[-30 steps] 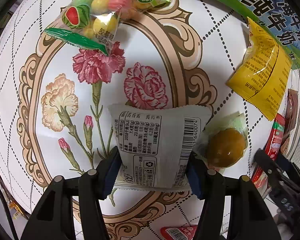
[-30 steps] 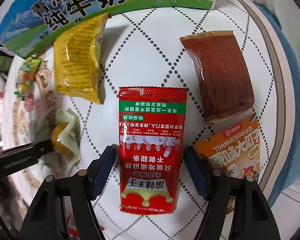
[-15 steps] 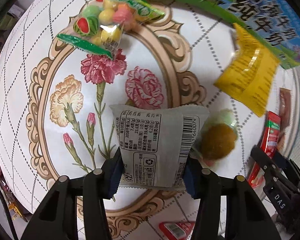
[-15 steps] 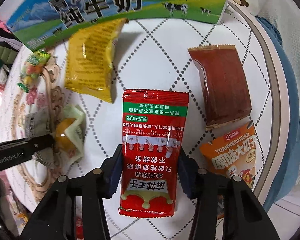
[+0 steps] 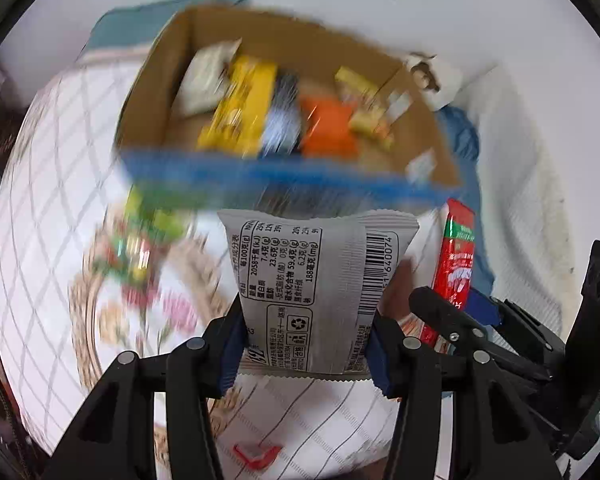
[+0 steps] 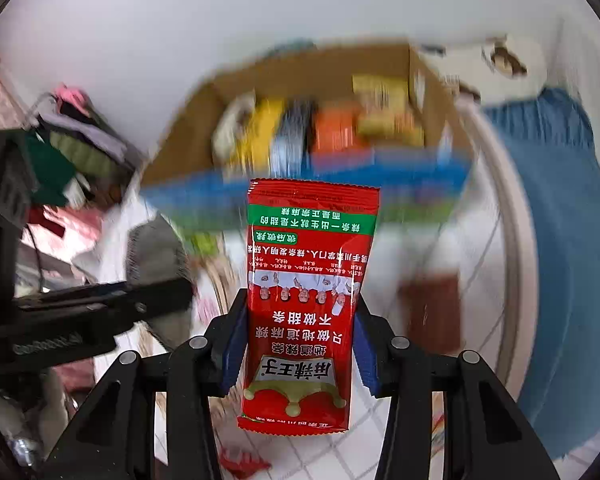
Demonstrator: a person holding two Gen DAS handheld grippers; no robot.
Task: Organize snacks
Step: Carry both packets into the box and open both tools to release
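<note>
Left wrist view: my left gripper (image 5: 306, 346) is clamped on a grey snack packet (image 5: 316, 292), both blue pads pressing its lower sides; the packet stands upright between the fingers, barcode to the right, lifted clear of the patterned tablecloth (image 5: 48, 208). Beyond it I see an open cardboard box (image 5: 148, 92) with a blue front edge, holding several blurred wrappers: yellow, orange, pale. To the right in this view, the right gripper (image 5: 456, 316) appears with its red packet (image 5: 456, 264) edge-on. Right wrist view: my right gripper (image 6: 298, 346) is closed tight on the red snack packet (image 6: 308, 292), which stands upright between the pads, print upside down, crown logo at the bottom. The same box (image 6: 188, 136) sits ahead, contents blurred. A brown packet (image 6: 430, 316) lies on the cloth to the right; the left gripper (image 6: 100, 304) enters from the left. Blue fabric (image 6: 560, 240) hangs at the table's right edge.
</note>
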